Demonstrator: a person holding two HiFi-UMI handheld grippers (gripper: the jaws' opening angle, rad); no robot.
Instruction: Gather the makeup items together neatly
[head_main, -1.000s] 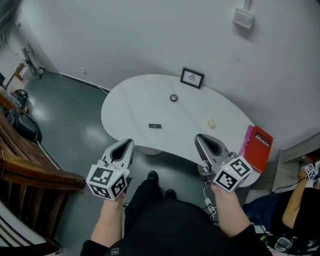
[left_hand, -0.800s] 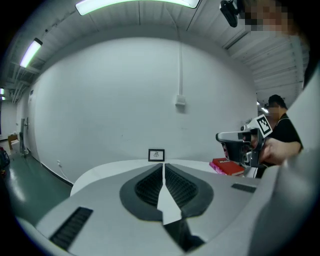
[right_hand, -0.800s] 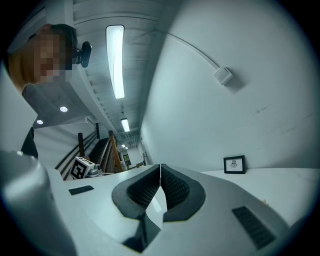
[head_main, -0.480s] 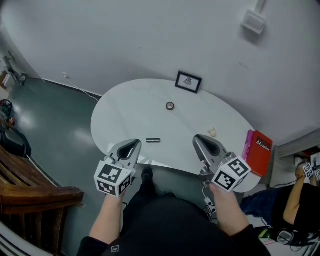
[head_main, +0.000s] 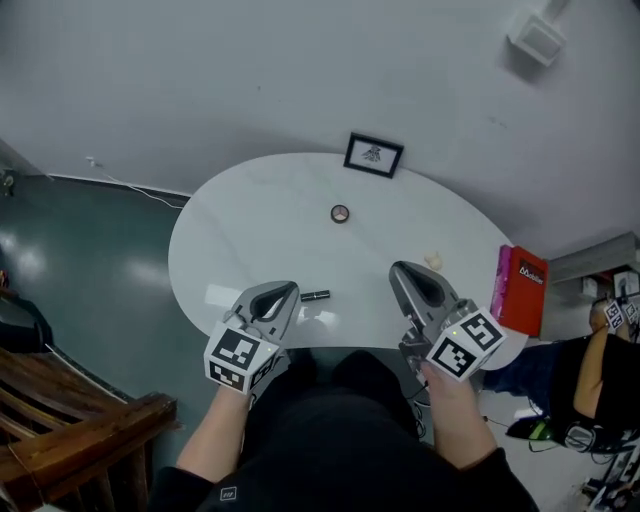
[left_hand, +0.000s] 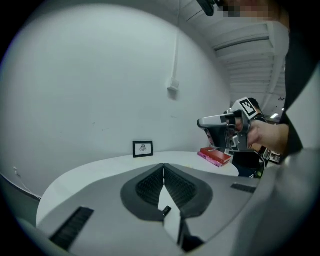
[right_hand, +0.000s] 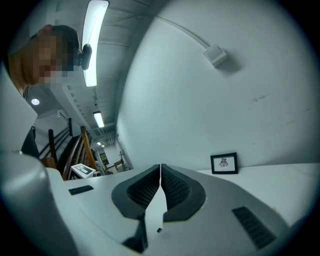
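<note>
Three makeup items lie well apart on the white oval tabletop. A small black tube lies near the front edge, just beside the tip of the left gripper. A small round pot sits farther back, toward the middle. A pale, soft-looking lump, too small to make out, rests to the right, near the tip of the right gripper.

The left gripper's ribbed fingers are pressed together with nothing between them; the black tube shows on the tabletop below them. The right gripper's fingers are likewise closed on each other and empty. Both grippers are held by hand over the front of the tabletop, pointing toward the wall.

A small black picture frame stands at the back edge by the wall. A red box sits at the right end.
</note>
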